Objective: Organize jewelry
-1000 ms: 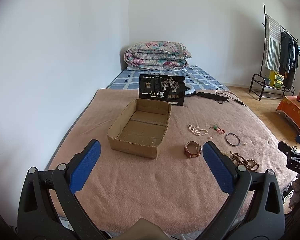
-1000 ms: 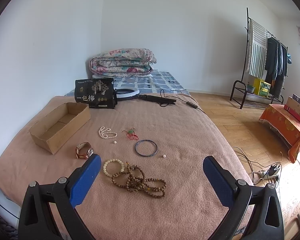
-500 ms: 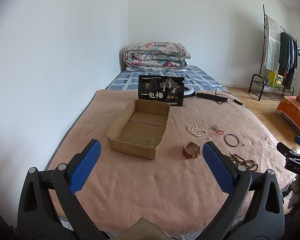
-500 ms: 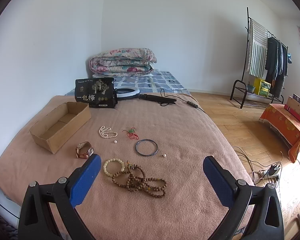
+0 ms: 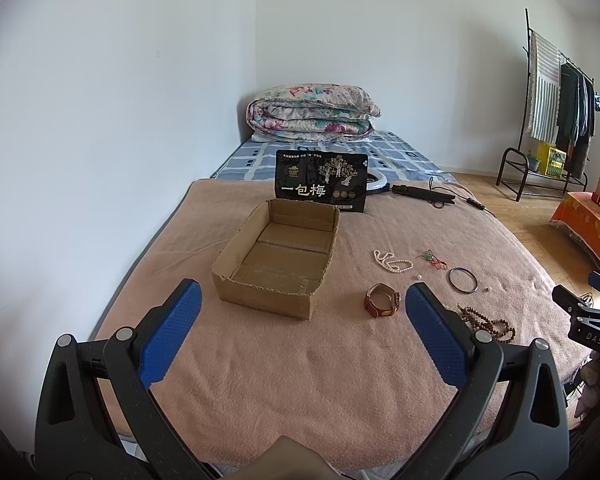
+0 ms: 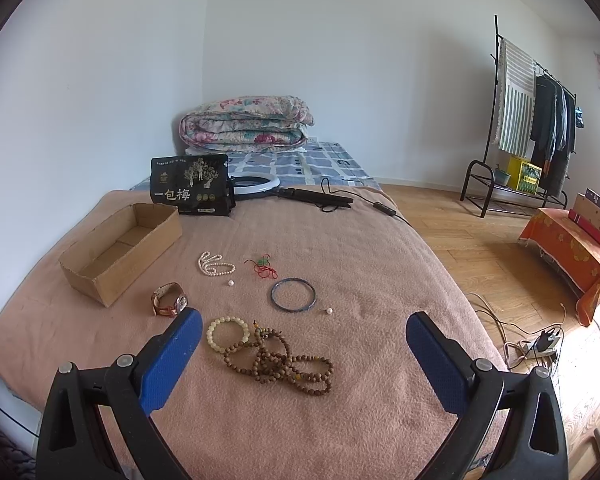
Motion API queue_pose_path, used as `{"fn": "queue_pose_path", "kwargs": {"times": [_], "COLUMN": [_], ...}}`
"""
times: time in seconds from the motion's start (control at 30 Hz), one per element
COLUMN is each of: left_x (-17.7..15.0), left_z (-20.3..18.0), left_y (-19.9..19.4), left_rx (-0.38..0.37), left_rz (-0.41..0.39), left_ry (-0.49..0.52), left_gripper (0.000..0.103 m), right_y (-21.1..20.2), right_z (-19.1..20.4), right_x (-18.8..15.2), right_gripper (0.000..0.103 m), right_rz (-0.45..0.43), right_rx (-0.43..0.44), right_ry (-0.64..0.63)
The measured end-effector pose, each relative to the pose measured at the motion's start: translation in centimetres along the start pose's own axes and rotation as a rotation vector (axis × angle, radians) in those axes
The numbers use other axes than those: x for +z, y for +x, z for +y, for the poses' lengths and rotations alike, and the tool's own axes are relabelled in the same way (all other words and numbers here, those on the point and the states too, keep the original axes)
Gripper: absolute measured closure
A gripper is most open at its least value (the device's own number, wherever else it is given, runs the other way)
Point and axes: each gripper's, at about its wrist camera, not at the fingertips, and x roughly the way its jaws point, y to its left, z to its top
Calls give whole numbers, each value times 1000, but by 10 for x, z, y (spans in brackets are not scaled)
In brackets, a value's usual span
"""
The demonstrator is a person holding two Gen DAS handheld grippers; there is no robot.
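An empty open cardboard box (image 5: 278,258) (image 6: 120,250) sits on the pink blanket. Jewelry lies to its right: a brown watch (image 6: 169,299) (image 5: 382,300), a pearl strand (image 6: 215,263) (image 5: 392,261), a red cord (image 6: 263,267), a blue bangle (image 6: 293,295) (image 5: 463,279), a cream bead bracelet (image 6: 228,333) and a long brown bead string (image 6: 284,362). My left gripper (image 5: 302,320) is open and empty, near the bed's front edge before the box. My right gripper (image 6: 302,356) is open and empty, above the brown beads.
A black snack bag (image 5: 321,181) stands behind the box. A ring light with its cable (image 6: 296,190) and a folded quilt (image 6: 246,126) lie farther back. The wall is on the left. A clothes rack (image 6: 532,120) and an orange-covered stand (image 6: 572,252) are on the floor at the right.
Both views have shifted only slightly; the jewelry and the box sit a little lower in the left wrist view. Both grippers stay open and nothing on the bed has moved.
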Motion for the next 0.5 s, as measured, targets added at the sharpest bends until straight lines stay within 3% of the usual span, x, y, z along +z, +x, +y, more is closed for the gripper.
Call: {"fn": "queue_pose_path", "kwargs": {"times": [0.5], "left_x": [15], "left_z": [-13], "left_y": [-6], "left_rx": [-2], "left_rz": [21], "left_ry": [7], "left_gripper": [0], "right_y": [2], "right_z": [-1], "right_x": [-3], "right_gripper": [0], "right_rz": [7], "right_rx": [3], "right_ry": [5]}}
